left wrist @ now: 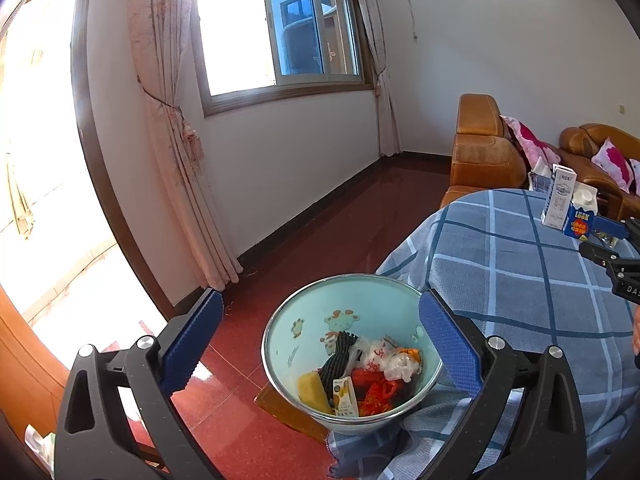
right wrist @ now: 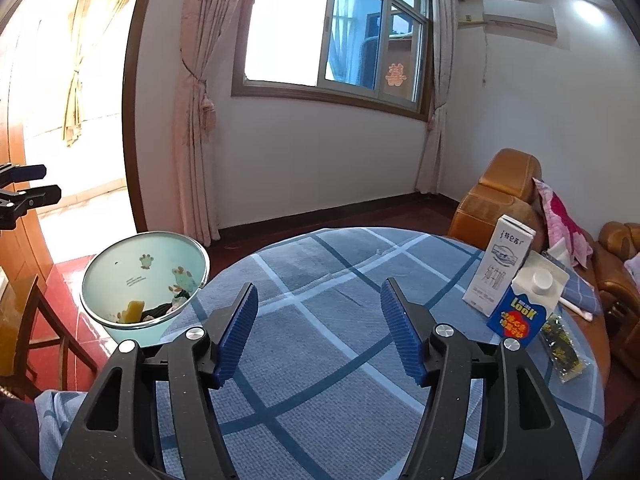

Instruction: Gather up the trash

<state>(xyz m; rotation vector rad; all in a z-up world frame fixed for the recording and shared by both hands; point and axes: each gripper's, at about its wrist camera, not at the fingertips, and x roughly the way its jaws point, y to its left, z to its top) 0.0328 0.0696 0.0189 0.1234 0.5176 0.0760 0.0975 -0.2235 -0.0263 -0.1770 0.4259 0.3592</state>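
A pale blue bin [left wrist: 298, 326] stands on the red floor beside the table, holding a yellow sponge [left wrist: 310, 390], black netting, a small drink carton [left wrist: 347, 396], a white bag and red wrappers. My left gripper [left wrist: 320, 300] hangs open above it with nothing between its fingers. My right gripper [right wrist: 319, 290] is open and empty over the blue plaid tablecloth [right wrist: 320, 360]. To its right stand a white carton [right wrist: 500, 264] and a blue "Look" carton [right wrist: 524, 304], with a dark snack wrapper [right wrist: 560, 348] lying beside them. The bin [right wrist: 132, 268] sits to its left.
An orange leather sofa [left wrist: 484, 152] with pink pillows lies behind the table. A wooden chair [right wrist: 36, 320] stands left of the bin. Curtains and a window fill the far wall. Red floor [left wrist: 320, 220] runs between the table and that wall.
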